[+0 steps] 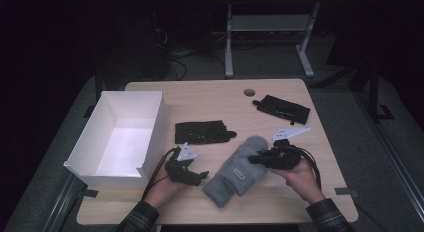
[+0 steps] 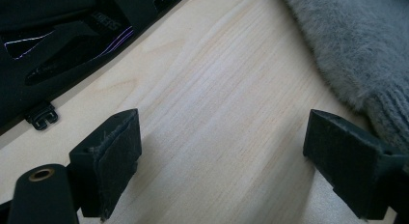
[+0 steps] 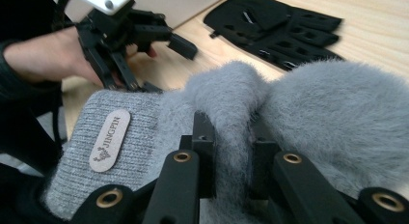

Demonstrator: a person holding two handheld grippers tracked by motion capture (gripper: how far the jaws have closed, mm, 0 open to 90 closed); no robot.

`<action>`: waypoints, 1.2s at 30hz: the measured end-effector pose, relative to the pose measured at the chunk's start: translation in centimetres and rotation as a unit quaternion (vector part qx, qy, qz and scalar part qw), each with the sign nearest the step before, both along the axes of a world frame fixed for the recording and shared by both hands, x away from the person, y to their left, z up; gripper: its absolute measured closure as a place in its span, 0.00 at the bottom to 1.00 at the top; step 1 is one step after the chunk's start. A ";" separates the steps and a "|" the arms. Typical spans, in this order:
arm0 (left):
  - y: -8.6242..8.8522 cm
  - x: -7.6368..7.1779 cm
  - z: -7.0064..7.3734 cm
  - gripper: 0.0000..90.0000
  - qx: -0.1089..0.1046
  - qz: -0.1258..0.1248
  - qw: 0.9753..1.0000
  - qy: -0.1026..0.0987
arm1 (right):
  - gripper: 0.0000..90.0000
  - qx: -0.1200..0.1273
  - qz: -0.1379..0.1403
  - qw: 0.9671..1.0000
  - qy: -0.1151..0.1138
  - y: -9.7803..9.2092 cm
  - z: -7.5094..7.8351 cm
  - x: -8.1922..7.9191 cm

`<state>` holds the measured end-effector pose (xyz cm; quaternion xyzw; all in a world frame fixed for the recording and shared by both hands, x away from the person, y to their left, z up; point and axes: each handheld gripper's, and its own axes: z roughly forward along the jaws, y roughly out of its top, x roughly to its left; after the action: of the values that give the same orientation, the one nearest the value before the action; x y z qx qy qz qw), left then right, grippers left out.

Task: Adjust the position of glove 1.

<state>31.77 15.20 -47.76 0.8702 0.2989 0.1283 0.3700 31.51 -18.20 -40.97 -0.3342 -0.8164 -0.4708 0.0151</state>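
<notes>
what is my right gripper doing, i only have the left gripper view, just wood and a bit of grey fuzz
Observer: The right gripper is shut on a fuzzy fold of the grey mitten.
Operator: any label on it
Observer: Yes, a pale patch on the knit cuff reads JINGPIN.
Operator: where could it go
Observer: A white box stands open at the table's left, beside your left gripper.
Operator: other gloves out there
Observer: Two black gloves: one beside the box, one at the far right.
</notes>
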 end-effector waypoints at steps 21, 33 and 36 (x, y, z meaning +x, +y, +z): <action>-0.1 0.0 0.0 0.14 -0.002 0.000 1.000 0.000 | 0.87 -0.021 0.002 1.000 0.011 4.7 -0.8 -0.7; -0.1 0.0 0.0 0.14 -0.004 0.000 1.000 0.001 | 0.83 -0.071 -0.006 0.997 0.000 6.0 -1.8 -1.1; -0.1 0.0 0.0 0.14 -0.004 0.000 1.000 0.001 | 0.73 -0.078 -0.007 0.997 0.000 6.0 -2.0 -1.1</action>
<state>31.77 15.13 -47.79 0.8689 0.3001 0.1263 0.3727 30.43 -12.15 -43.00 -0.3400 -0.8482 -0.4059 -0.0142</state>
